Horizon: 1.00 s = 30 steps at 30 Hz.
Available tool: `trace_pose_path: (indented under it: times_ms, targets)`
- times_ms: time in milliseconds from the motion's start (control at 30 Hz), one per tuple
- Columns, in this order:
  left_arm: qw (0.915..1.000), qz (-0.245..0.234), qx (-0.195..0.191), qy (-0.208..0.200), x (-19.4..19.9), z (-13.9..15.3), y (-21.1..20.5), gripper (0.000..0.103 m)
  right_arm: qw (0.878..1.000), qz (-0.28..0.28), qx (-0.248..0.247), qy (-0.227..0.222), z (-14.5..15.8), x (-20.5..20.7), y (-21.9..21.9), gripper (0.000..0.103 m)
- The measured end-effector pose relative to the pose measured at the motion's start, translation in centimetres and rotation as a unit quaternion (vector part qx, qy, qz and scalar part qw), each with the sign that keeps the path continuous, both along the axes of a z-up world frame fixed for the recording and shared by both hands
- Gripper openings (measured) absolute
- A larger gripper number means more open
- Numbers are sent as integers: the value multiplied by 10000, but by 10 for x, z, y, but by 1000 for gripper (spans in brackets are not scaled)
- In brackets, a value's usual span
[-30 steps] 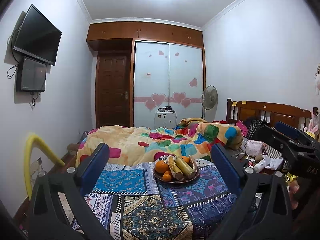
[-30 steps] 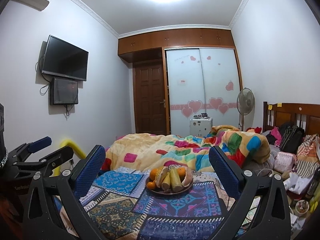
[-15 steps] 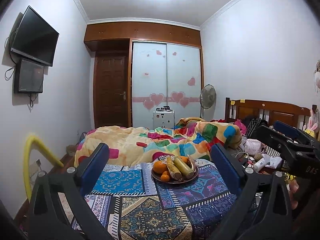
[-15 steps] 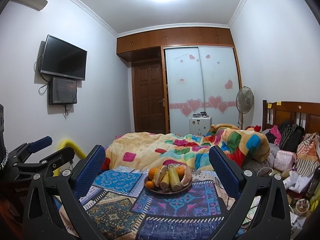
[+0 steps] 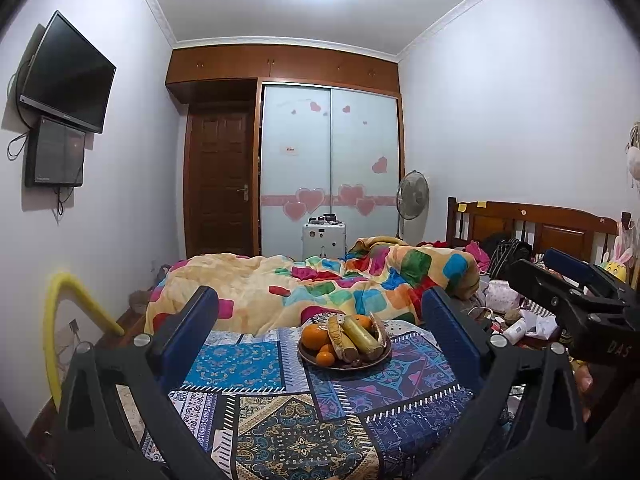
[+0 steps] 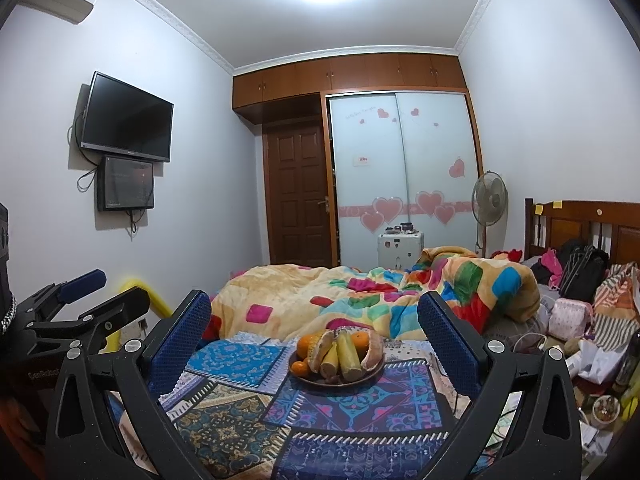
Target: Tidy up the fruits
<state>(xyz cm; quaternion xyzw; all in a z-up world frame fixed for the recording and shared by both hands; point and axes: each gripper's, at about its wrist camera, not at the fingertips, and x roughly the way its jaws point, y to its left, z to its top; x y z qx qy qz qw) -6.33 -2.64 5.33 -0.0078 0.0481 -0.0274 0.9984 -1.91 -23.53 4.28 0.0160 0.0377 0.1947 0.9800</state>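
A dark round plate sits on a table covered with a patterned patchwork cloth. It holds oranges, small tangerines, yellowish banana-like fruits and pale curved pieces. My left gripper is open, well short of the plate, nothing between its blue pads. My right gripper is open too, also short of the plate. Each gripper shows at the edge of the other's view.
Behind the table lies a bed with a colourful patchwork quilt. Bags, clothes and clutter pile up at the right by the wooden headboard. A yellow curved tube stands at the left wall.
Both views have drifted slightly; the plate sits a touch lower and more centred between the fingers. Both grippers stay open and empty.
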Motion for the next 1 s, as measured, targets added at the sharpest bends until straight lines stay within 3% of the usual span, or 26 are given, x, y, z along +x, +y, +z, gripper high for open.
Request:
trace_pose_path:
  times_ms: [1000]
  targets:
    - [9999,-141,-5,-21,-3,3,-2,103,10000,-23,9,44,1,1,3,103]
